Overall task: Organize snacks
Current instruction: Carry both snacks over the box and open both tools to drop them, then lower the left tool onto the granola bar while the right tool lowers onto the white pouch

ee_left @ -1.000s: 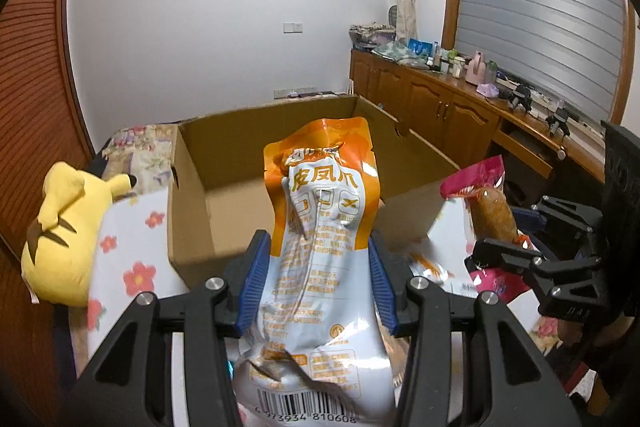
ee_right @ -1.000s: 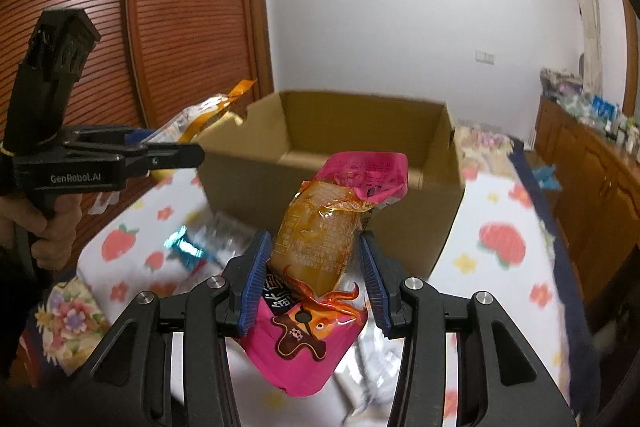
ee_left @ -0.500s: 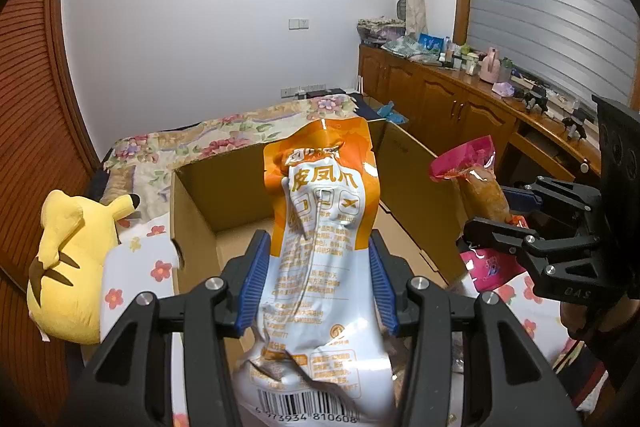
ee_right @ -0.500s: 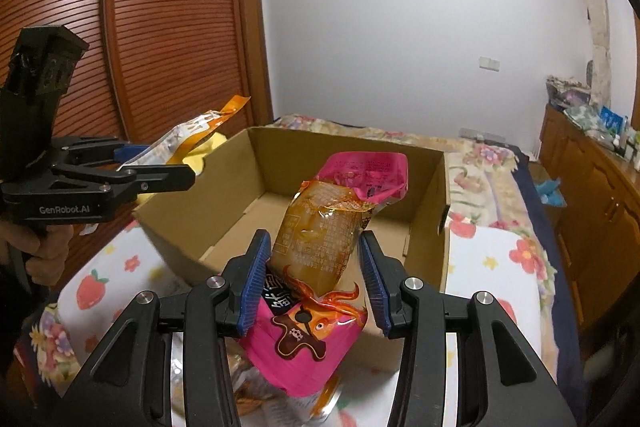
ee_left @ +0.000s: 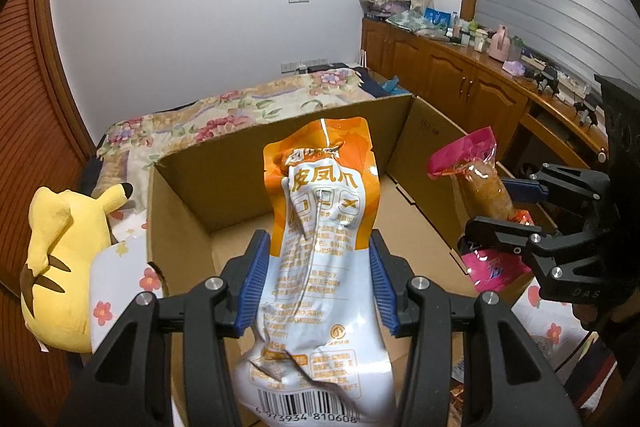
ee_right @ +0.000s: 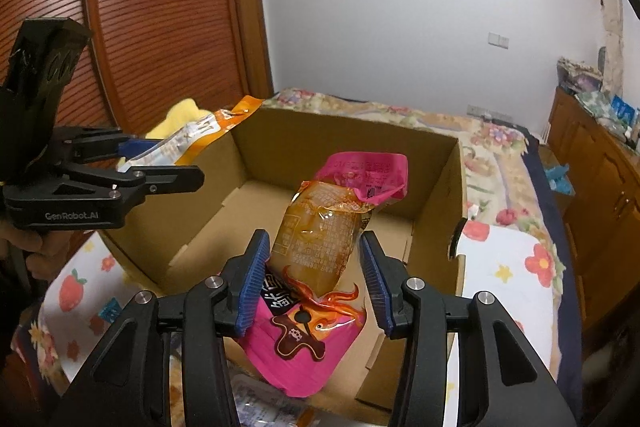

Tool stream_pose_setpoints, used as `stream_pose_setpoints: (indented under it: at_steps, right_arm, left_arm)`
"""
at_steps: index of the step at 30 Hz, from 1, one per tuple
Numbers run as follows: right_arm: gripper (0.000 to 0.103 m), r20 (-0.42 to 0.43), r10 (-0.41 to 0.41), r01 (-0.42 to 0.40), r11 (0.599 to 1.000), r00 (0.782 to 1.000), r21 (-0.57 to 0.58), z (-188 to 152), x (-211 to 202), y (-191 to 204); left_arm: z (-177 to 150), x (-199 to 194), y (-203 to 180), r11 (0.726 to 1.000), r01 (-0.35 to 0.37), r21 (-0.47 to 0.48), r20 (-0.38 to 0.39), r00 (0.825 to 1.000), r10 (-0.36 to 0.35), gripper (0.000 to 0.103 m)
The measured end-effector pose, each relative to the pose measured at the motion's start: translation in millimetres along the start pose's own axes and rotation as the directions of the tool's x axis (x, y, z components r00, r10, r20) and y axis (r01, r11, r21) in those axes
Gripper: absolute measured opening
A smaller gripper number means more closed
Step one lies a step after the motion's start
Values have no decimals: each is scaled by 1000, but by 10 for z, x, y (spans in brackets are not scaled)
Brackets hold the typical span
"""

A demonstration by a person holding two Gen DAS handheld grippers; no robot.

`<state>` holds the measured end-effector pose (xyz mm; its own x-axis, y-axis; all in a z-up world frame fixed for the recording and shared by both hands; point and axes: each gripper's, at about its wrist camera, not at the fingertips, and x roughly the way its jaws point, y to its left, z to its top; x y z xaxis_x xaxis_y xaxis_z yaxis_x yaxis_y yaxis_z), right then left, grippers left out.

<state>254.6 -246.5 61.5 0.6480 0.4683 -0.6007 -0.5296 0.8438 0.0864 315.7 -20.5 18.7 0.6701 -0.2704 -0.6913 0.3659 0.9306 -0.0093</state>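
Snack pouch one, an orange-and-white pouch (ee_left: 320, 259) printed with Chinese characters and a barcode at its lower end, stands upright between the blue pads (ee_left: 252, 287) of the left gripper (ee_left: 318, 285). The pads pinch it at mid-height on both sides. The pouch is held above the open cardboard box (ee_left: 188, 227), over the near-left part of the box interior, and does not touch the box floor.

Snack pouch two, a pink pouch (ee_right: 316, 251) with a clear window showing a brown-orange content, sits between the blue pads (ee_right: 250, 287) of the right gripper (ee_right: 316, 285). The left pad presses the pouch; the right pad stands close beside it, and contact on that side cannot be confirmed from the right wrist view. In the left wrist view the same pouch (ee_left: 484, 195) is clamped in the right gripper (ee_left: 508, 207), raised over the right wall of the box. Its pink top is folded over.

Box flaps are open and the interior floor is bare cardboard where visible. The box rests on a white sheet with red flowers and strawberries (ee_right: 516, 267), spread over a bed with a floral cover (ee_left: 224, 119).

More wrapped snacks (ee_right: 264, 407) lie on the sheet at the near side of the box, partly hidden by the gripper. A yellow plush toy (ee_left: 60, 263) lies left of the box. A wooden cabinet (ee_left: 460, 79) with small items on top runs along the right wall, and a slatted wooden door (ee_right: 168, 27) stands at the left.
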Motion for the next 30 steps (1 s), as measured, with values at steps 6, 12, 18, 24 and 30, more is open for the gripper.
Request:
stream_pose_setpoints:
  at_steps: [6,12,18,24,30]
  right_arm:
    - [51,-16,-3,3,999,1000,36,-45,35,-105]
    - [51,1,-4,4,998,1000,57,-58,-88,-210]
    - [51,17,-10,9,998,1000,61,-127,-276,-225]
    - [51,29,-18,17,998,999,58,-226,-468,-157]
    - [52,56,-26,23,998,998,53,-379,-770,-45]
  left_arm:
    - [16,134,-63,1000,1,16,-27,1000,-1,49]
    - [41,220,-78,1000,-6,16,-43,999,7,52]
    - [12,221,-72,1000,-11,-1,-41,999,11,55]
    - [-54,16,-150,1000,-10,-2,-18,1000,10,56]
    - [-234,-374,-252,1000,5,14,36,999,-6,56]
